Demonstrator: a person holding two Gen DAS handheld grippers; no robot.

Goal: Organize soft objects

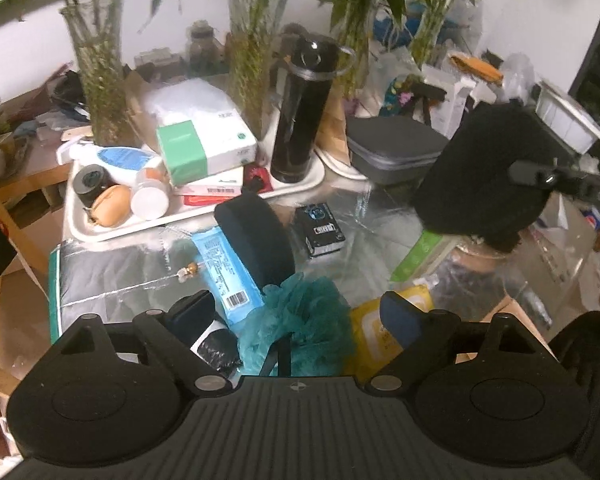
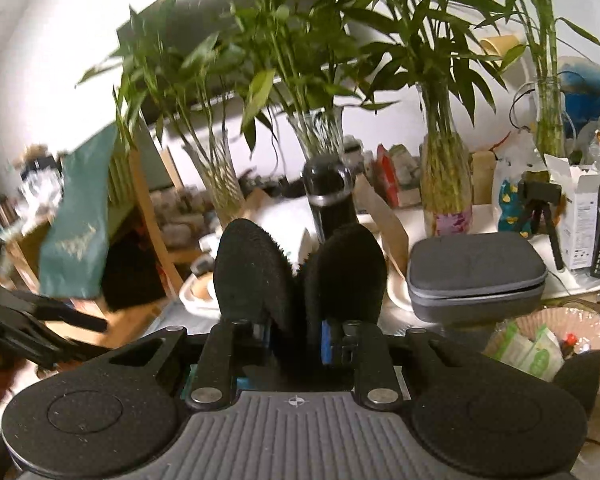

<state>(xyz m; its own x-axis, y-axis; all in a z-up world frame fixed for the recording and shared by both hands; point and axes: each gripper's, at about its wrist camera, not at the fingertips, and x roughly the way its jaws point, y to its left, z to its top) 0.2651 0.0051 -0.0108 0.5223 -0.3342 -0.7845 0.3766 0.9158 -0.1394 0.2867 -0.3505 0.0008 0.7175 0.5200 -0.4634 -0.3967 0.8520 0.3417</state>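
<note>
Surface: glass table [image 1: 364, 236] w/ a silvery sheet over its left part, very cluttered. White tray [image 1: 80, 224] at back-left holds a green-white box [image 1: 204, 152], lotion bottle [image 1: 120, 160], small black jar [image 1: 92, 180], tan pouch [image 1: 110, 205] and a tall black flask [image 1: 300, 116] standing upright at its right end. Grey zip case [image 1: 392, 152] sits just right of the tray. Behind them, glass vases w/ bamboo stalks [image 1: 100, 80] line a white wall; leaves hang over the top of both views. Wooden chair frame shows at far left.

L gripper [image 1: 296, 312] hangs over the near part of the table, fingers spread wide, nothing between the pads. A teal mesh puff [image 1: 300, 320] lies right below the gap; whether a pad touches it can't be told. Nearby on the glass: blue packet [image 1: 224, 272], black padded case [image 1: 256, 236], small black box [image 1: 320, 230], yellow pack [image 1: 370, 336], black-white roll [image 1: 216, 340] under the left finger.

R gripper [image 2: 298, 340] is nearly closed, pinching a black fuzzy cloth [image 2: 300, 272] that folds up into two lobes above the fingers. In the left view that cloth [image 1: 488, 172] hangs in the air at right, clear of the table, above a woven basket [image 2: 532, 320] w/ green-white packets inside. A person's dark sleeve [image 1: 588, 380] shows at the lower right of the left view.
</note>
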